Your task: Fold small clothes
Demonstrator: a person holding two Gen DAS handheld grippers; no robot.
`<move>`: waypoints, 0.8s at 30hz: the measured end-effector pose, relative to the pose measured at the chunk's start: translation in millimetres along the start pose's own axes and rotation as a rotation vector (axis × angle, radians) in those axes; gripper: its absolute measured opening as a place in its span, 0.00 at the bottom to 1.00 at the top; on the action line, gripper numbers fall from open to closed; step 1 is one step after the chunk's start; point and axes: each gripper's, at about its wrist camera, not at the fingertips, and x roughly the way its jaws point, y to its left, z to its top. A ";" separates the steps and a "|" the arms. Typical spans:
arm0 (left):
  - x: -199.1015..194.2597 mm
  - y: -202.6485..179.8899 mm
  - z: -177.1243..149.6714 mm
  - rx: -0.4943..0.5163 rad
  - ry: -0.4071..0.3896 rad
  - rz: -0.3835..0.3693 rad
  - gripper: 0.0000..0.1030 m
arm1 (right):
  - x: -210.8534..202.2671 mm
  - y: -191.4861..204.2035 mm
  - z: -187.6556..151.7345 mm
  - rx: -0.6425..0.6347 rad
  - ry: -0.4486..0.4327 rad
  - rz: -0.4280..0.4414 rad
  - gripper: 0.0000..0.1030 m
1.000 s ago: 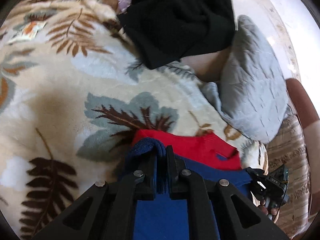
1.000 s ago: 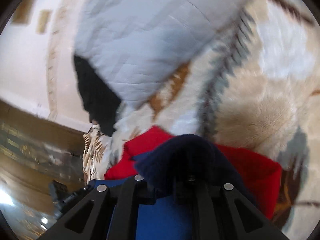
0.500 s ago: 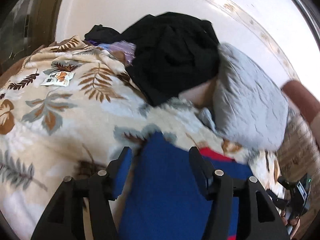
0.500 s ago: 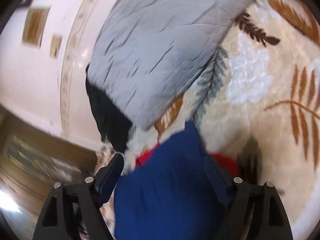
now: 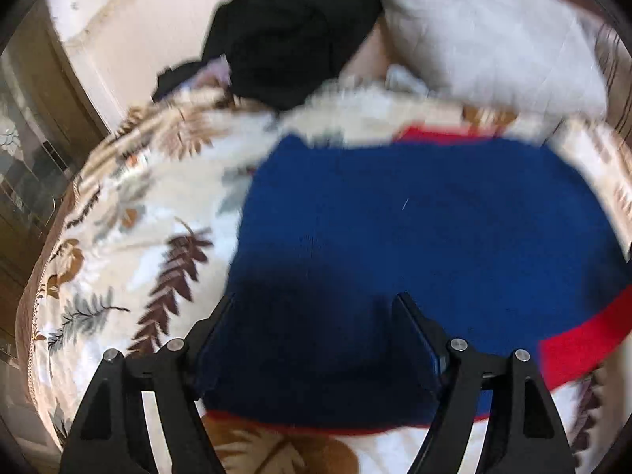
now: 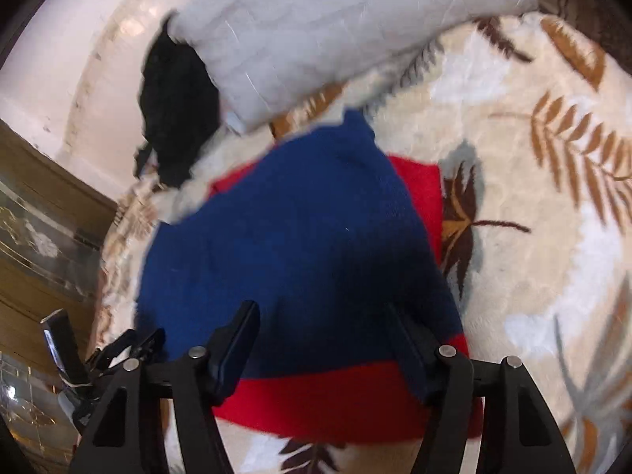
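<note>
Both hand-held grippers let go of the blue garment since a second ago: back then each one was pinched shut on a bunched blue edge, and now the cloth lies flat with the jaws spread apart.

Left wrist view: the left hand-held gripper (image 5: 316, 308) sits at the bottom of the frame, jaws have just been opening, both fingers (image 5: 418, 335) wide apart over the blue garment (image 5: 414, 229). The cloth is under and between them, but the pads aren't pressing on it. So, released. Red cloth (image 5: 580, 347) pokes out under the blue at lower right and along the top edge. A black clothes pile (image 5: 292, 27) is at top centre, a grey pillow (image 5: 493, 27) at upper right, all on the leaf-print blanket (image 5: 130, 217). Pretty blurry frame.

Right wrist view: the right hand-held gripper (image 6: 324, 328) is at the bottom, jaws have just been closing a bit but stand well apart, nothing clamped. The blue garment (image 6: 296, 229) fills the middle of the frame, with the red cloth (image 6: 324, 399) showing below it and at its right edge. Grey pillow (image 6: 335, 27) at the top, black clothes pile (image 6: 177, 98) at upper left, leaf-print blanket (image 6: 533, 217) on the right.
</note>
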 end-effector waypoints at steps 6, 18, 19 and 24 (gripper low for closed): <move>-74.1 6.4 -13.9 -0.042 -0.163 0.035 0.77 | -60.5 19.4 -25.5 -0.087 -0.158 0.005 0.67; -163.2 13.7 -57.3 -0.085 -0.283 0.056 0.79 | -139.1 59.9 -92.3 -0.246 -0.353 -0.024 0.69; -168.6 14.6 -58.3 -0.088 -0.293 0.059 0.79 | -142.8 61.8 -97.6 -0.259 -0.357 -0.025 0.69; -182.0 14.4 -56.9 -0.101 -0.331 0.061 0.85 | -156.9 65.5 -112.6 -0.287 -0.393 -0.024 0.69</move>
